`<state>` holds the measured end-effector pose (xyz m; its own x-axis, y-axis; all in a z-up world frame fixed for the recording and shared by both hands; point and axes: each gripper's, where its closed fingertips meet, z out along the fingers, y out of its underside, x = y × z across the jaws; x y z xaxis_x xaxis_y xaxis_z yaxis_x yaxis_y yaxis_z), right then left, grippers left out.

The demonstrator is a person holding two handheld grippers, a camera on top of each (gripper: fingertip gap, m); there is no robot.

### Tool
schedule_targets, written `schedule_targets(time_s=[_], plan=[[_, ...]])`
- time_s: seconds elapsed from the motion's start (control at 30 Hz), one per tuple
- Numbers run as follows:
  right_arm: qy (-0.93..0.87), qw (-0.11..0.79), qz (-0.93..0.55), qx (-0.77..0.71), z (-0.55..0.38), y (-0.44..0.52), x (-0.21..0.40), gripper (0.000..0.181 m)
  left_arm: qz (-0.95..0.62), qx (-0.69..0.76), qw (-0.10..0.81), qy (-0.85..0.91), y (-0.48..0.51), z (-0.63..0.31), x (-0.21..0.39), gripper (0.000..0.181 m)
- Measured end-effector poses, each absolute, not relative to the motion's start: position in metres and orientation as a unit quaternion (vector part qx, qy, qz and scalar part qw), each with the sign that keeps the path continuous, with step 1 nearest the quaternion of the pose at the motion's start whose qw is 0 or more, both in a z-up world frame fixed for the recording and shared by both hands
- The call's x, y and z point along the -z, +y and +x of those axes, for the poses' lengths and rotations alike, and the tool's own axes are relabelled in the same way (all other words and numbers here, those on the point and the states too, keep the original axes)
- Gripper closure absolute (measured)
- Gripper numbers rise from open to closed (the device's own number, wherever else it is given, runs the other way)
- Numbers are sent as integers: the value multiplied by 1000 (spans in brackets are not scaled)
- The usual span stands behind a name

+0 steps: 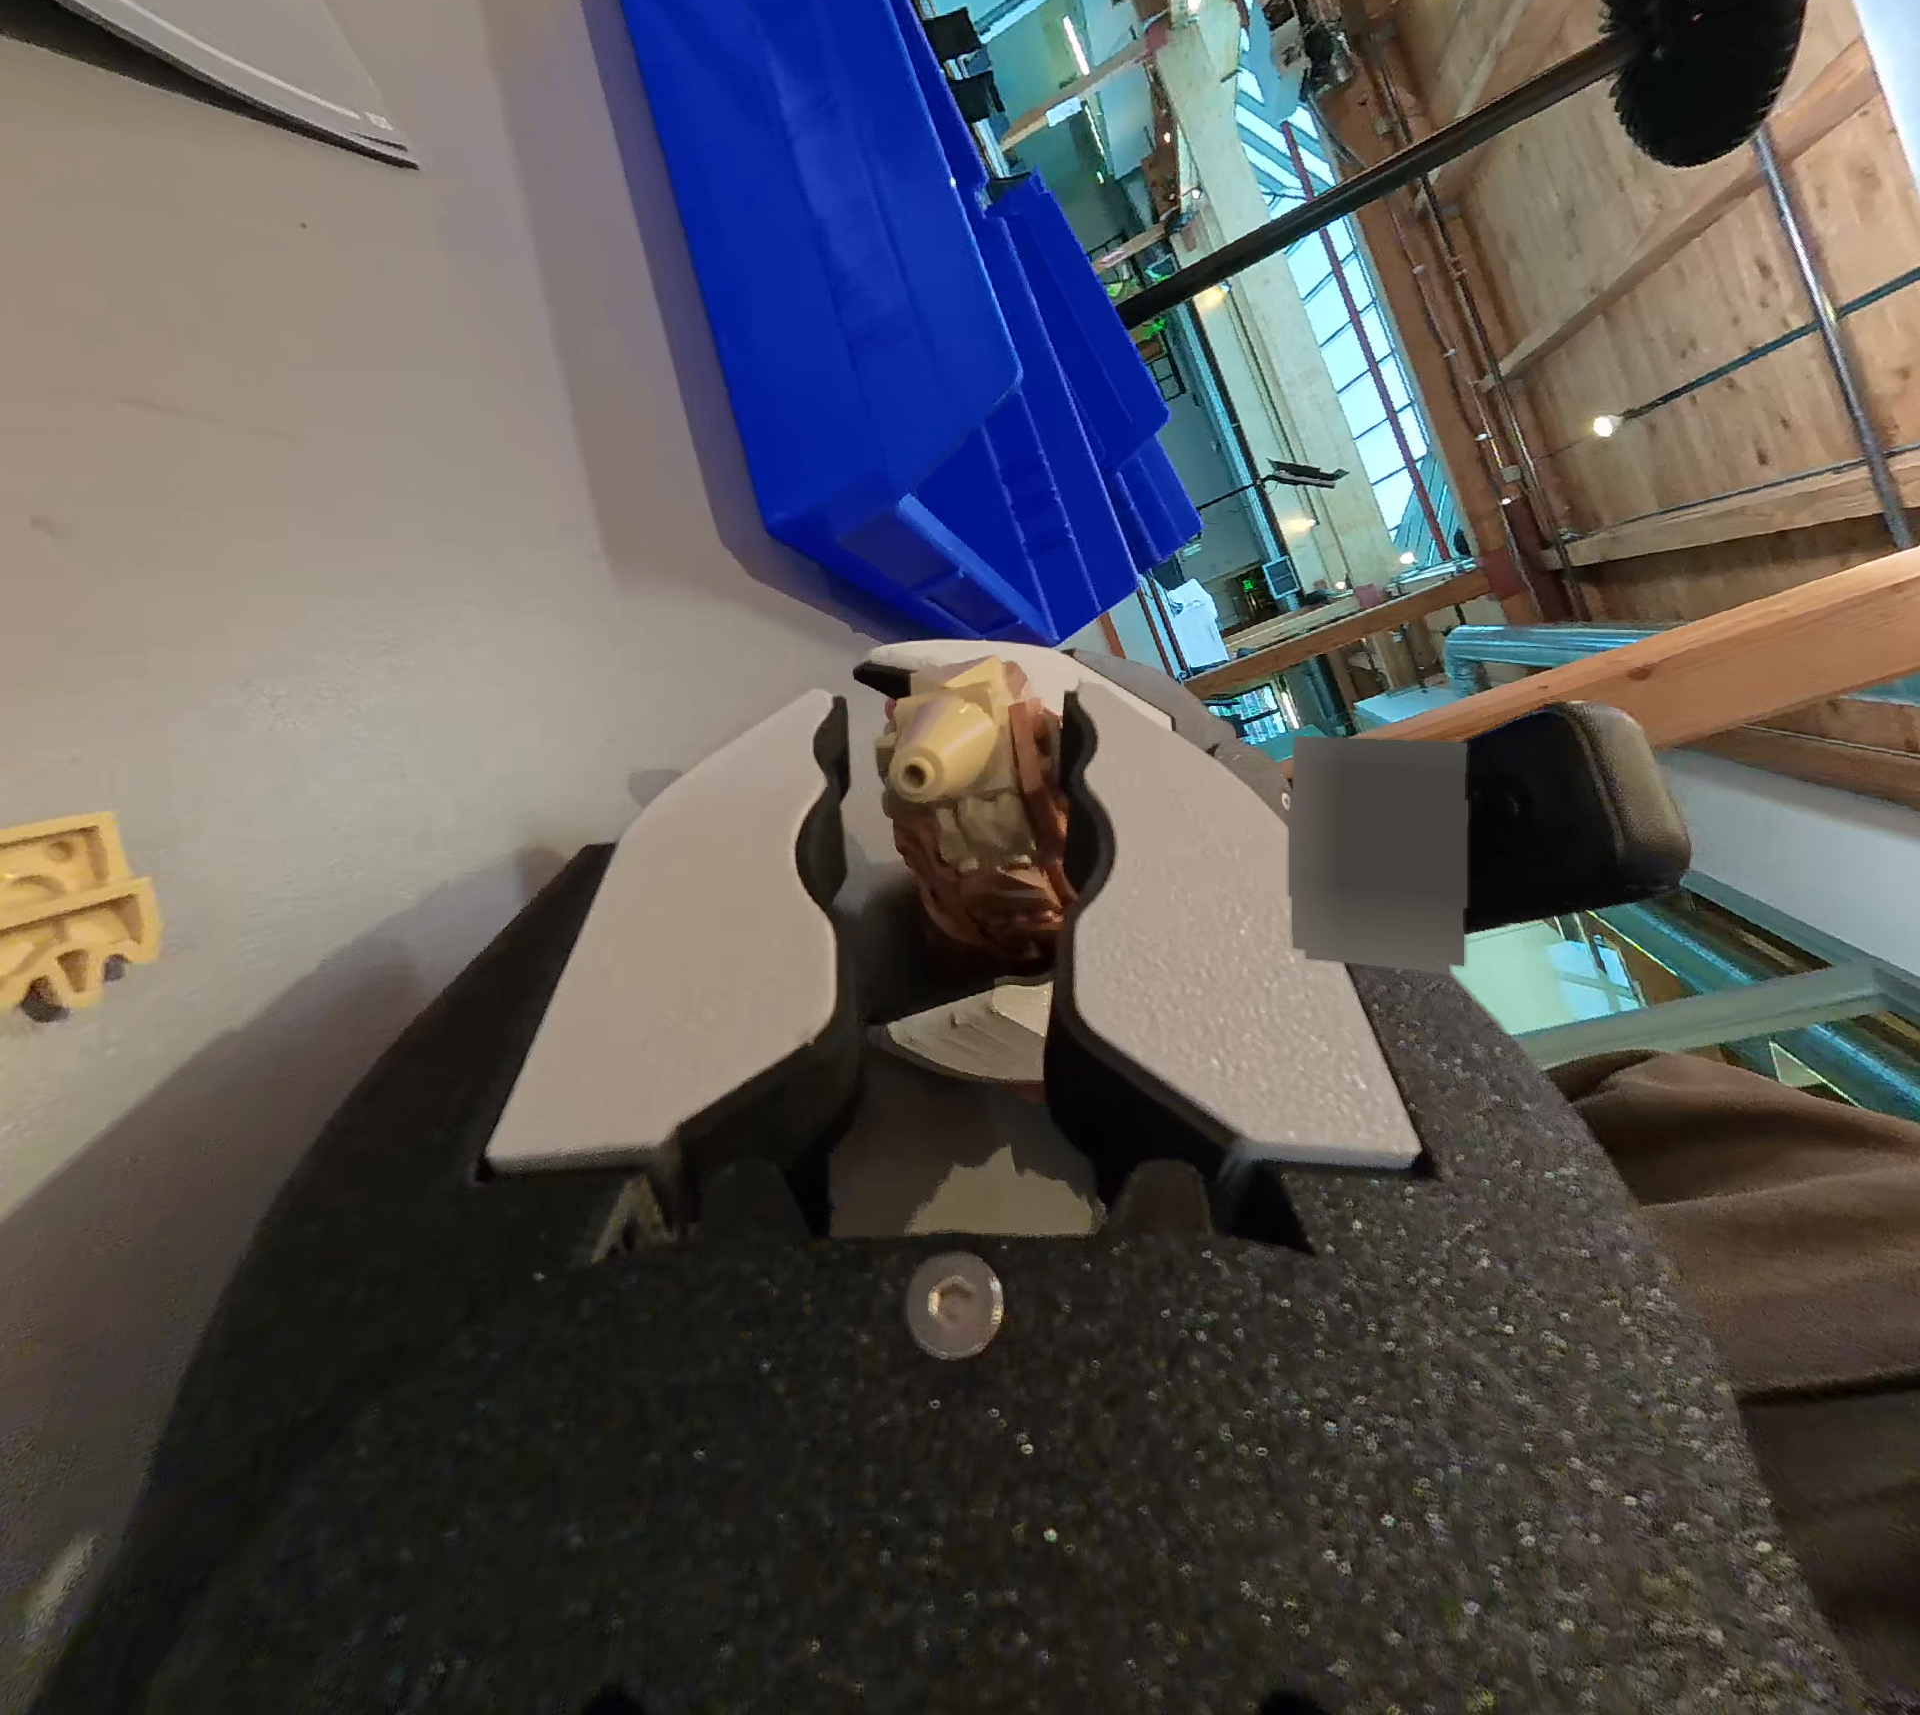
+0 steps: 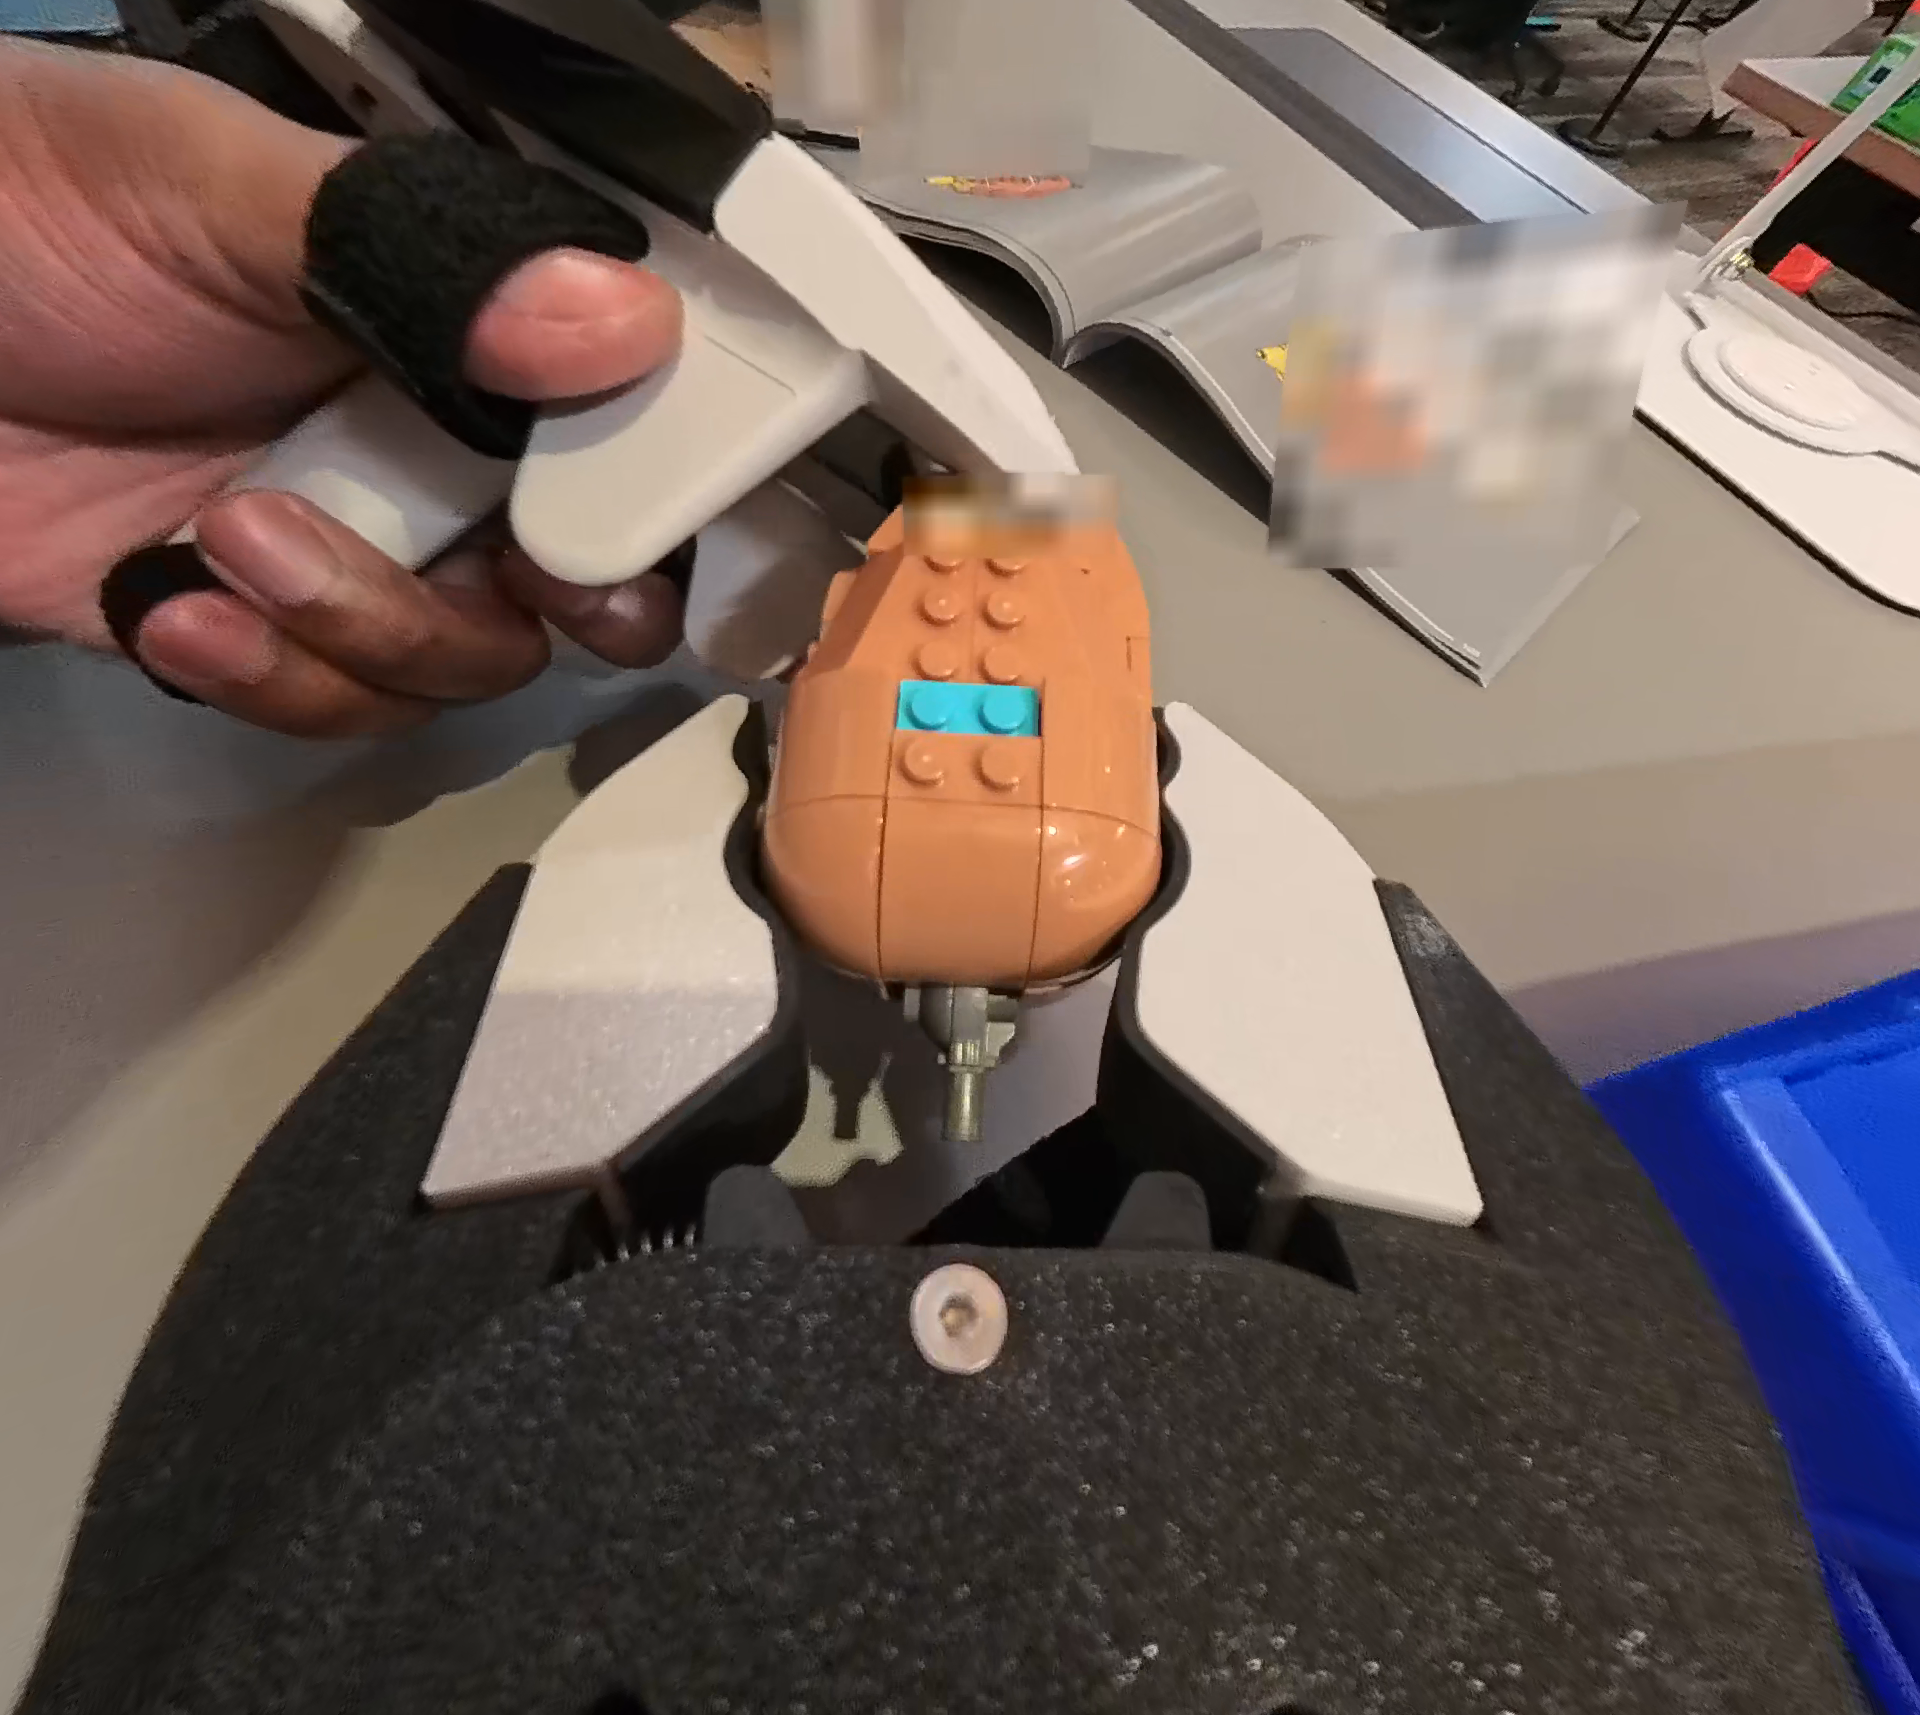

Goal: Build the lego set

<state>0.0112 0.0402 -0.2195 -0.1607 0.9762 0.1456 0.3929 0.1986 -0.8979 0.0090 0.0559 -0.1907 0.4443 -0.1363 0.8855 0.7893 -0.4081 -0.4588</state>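
In the left wrist view my left gripper (image 1: 956,761) is shut on a small tan and brown lego assembly (image 1: 966,792) with a tan cone tip pointing at the camera. In the right wrist view my right gripper (image 2: 961,761) is shut on a rounded orange lego body (image 2: 966,792) with studs, a turquoise plate (image 2: 969,709) on top and a grey pin joint (image 2: 971,1057) below. The left gripper, held by a hand (image 2: 208,418), comes in from the upper left with its fingers (image 2: 883,315) reaching the far end of the orange body. The contact point is hidden.
Blue plastic bins (image 1: 852,263) stand on the grey table (image 1: 312,418); one corner shows in the right wrist view (image 2: 1787,1250). A tan lego piece (image 1: 73,912) lies at the left. An open instruction booklet (image 2: 1299,377) lies beyond the orange body. A white tray (image 2: 1787,418) sits at the right. My left and right fingertips are right by each other.
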Motion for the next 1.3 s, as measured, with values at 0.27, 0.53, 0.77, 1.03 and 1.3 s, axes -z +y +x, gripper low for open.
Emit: schedule_targets(time_s=[0.27, 0.53, 0.77, 1.03, 1.3], plan=[[-650, 391, -516, -399, 10, 38, 214, 112, -676, 481, 500, -247, 56, 5, 185, 133], [-642, 397, -519, -402, 10, 42, 212, 112, -679, 490, 490, -243, 46, 7, 187, 131], [-642, 399, -519, -400, 11, 43, 212, 112, -683, 490, 489, -232, 46, 9, 185, 140], [-651, 399, -513, -393, 10, 40, 214, 112, -689, 485, 489, -224, 46, 10, 184, 148], [-650, 396, -513, -397, 10, 39, 213, 112, -694, 479, 492, -217, 46, 10, 184, 147]])
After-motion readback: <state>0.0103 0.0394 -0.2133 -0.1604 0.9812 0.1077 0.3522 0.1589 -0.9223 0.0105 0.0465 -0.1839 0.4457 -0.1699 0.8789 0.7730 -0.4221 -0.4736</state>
